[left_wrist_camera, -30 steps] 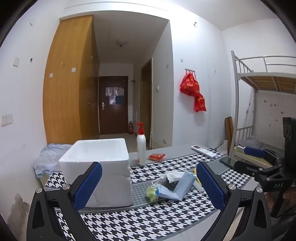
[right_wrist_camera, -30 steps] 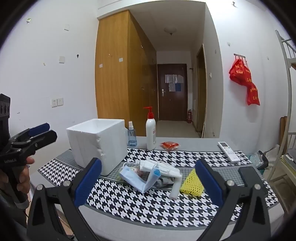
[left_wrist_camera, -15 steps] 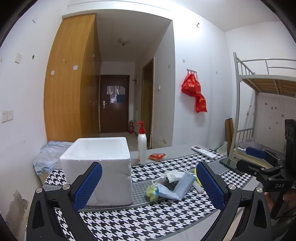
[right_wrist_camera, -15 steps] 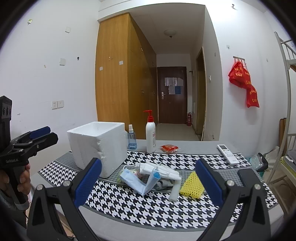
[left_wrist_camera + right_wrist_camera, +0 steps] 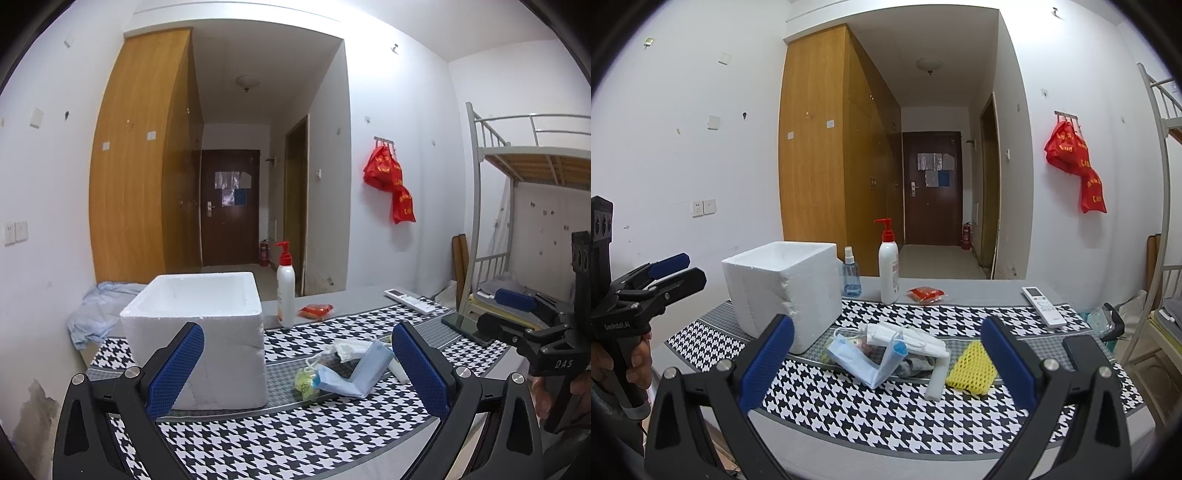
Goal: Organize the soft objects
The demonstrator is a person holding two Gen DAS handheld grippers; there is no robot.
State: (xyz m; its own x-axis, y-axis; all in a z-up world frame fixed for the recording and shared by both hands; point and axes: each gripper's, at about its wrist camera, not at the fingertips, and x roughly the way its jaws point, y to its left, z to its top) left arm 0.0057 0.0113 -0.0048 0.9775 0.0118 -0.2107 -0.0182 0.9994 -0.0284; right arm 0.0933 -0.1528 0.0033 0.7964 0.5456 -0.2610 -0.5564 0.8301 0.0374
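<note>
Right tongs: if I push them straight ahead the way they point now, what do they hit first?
Probably the blue face mask at the front of the soft pile, between the open right tongs and ahead of them. The tongs seem held above the table, so they may pass over it; depth is unclear.

Dorm room: metal bunk bed (image 5: 532, 155); wooden wardrobe (image 5: 827, 147)

We look along each gripper's jaws from just off the near edge of the bench (image 5: 332, 443), facing the far hallway door (image 5: 932, 192). Our left wrist view sits left, close to the foam box (image 5: 207, 325); our right wrist view sits further right, angled leftward. Both share the box, the mask pile (image 5: 882, 354), the pump bottle (image 5: 285, 291) and each other's gripper at the frame edge.
</note>
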